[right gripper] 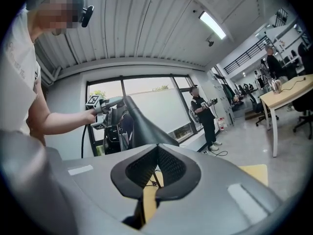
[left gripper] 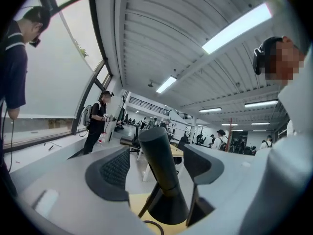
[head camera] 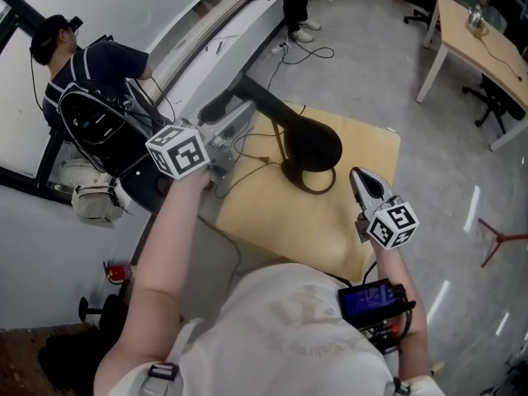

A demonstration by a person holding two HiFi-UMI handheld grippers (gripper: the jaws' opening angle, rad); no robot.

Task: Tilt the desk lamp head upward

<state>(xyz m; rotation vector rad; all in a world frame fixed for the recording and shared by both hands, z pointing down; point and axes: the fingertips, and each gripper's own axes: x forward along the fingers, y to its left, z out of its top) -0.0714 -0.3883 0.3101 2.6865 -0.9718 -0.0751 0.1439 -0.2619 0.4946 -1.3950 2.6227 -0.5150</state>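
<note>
The desk lamp (head camera: 285, 122) stands on the pale wooden surface (head camera: 367, 151), its round base (head camera: 318, 145) near the middle and its long black lamp head (head camera: 252, 93) slanting out past the surface's edge. The left hand-held gripper (head camera: 219, 122) has its jaws wide apart on either side of that head, seemingly clear of it. The right hand-held gripper (head camera: 359, 180) hovers near the base, jaws together, holding nothing
</note>
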